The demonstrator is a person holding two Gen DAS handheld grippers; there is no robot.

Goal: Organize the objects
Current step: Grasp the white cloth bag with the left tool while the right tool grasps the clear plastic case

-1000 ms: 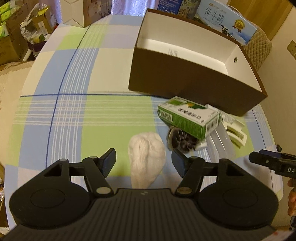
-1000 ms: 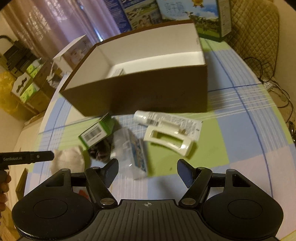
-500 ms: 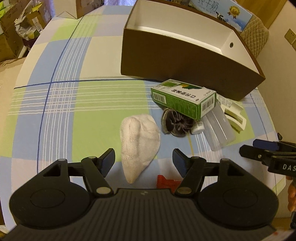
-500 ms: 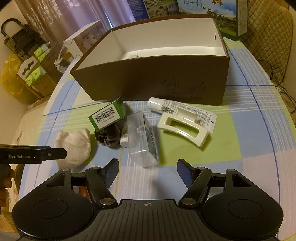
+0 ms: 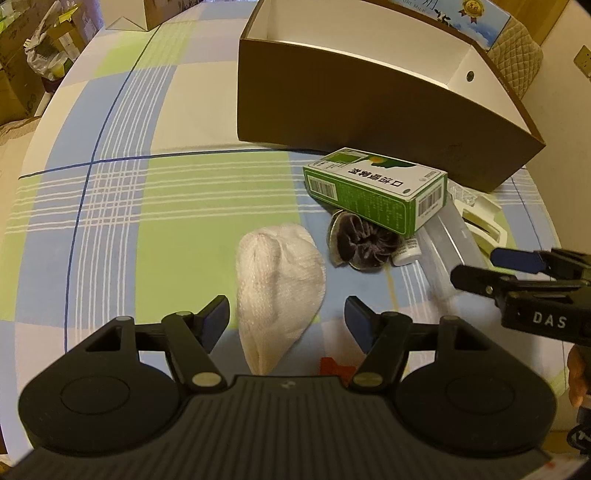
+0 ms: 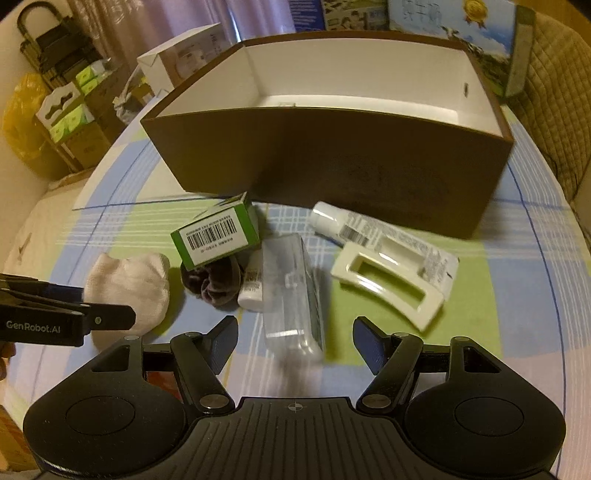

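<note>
A brown box with a white inside stands open at the back. In front lie a white sock, a green carton, a dark scrunchie, a clear plastic case, a white tube and a cream hair clip. My left gripper is open with the sock's near end between its fingers. My right gripper is open over the near end of the clear case.
The round table has a checked blue, green and white cloth. A small white bottle lies by the scrunchie. A red item peeks out under the left gripper. Milk cartons and boxes stand behind the table.
Both grippers have moved forward and lower toward the pile. The sock now reaches between the left fingers and the clear case between the right fingers. Both stay open.
</note>
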